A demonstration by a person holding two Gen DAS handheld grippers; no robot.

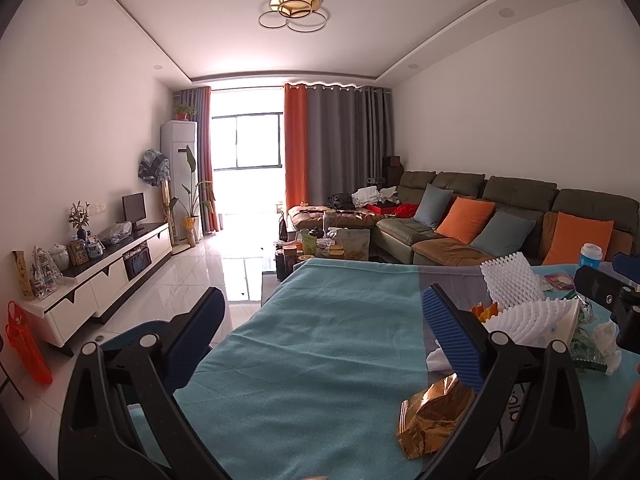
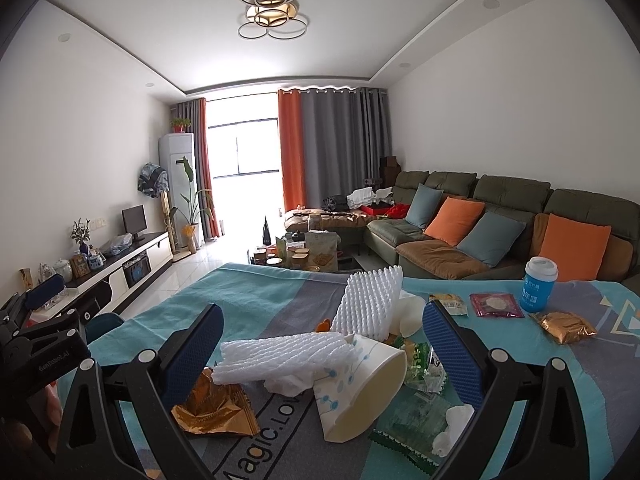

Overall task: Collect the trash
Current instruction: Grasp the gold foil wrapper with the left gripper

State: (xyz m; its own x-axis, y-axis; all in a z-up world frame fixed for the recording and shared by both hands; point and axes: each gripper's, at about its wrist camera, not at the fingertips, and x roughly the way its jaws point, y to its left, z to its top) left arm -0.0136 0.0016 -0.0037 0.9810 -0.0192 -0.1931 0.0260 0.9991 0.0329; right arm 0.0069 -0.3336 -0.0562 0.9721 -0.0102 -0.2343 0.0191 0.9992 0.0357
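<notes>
Trash lies on a table under a teal and grey cloth (image 2: 256, 296). In the right wrist view my right gripper (image 2: 322, 328) is open over a tipped paper cup (image 2: 360, 396), white foam netting (image 2: 284, 358) and a second upright foam net (image 2: 370, 300). A gold wrapper (image 2: 212, 408) lies by its left finger, green wrappers (image 2: 416, 412) and tissue (image 2: 452, 428) to the right. In the left wrist view my left gripper (image 1: 322, 312) is open above bare cloth (image 1: 320, 340); a gold wrapper (image 1: 432, 416) lies below its right finger (image 1: 452, 340). The foam netting (image 1: 520, 304) sits further right.
A blue and white cup (image 2: 538, 290) stands at the far right of the table beside a red packet (image 2: 496, 305), a yellow packet (image 2: 448, 304) and another gold wrapper (image 2: 566, 326). A sofa (image 2: 500, 220), cluttered coffee table (image 2: 304, 256) and TV cabinet (image 1: 112, 276) lie beyond. An orange bag (image 1: 24, 344) hangs left.
</notes>
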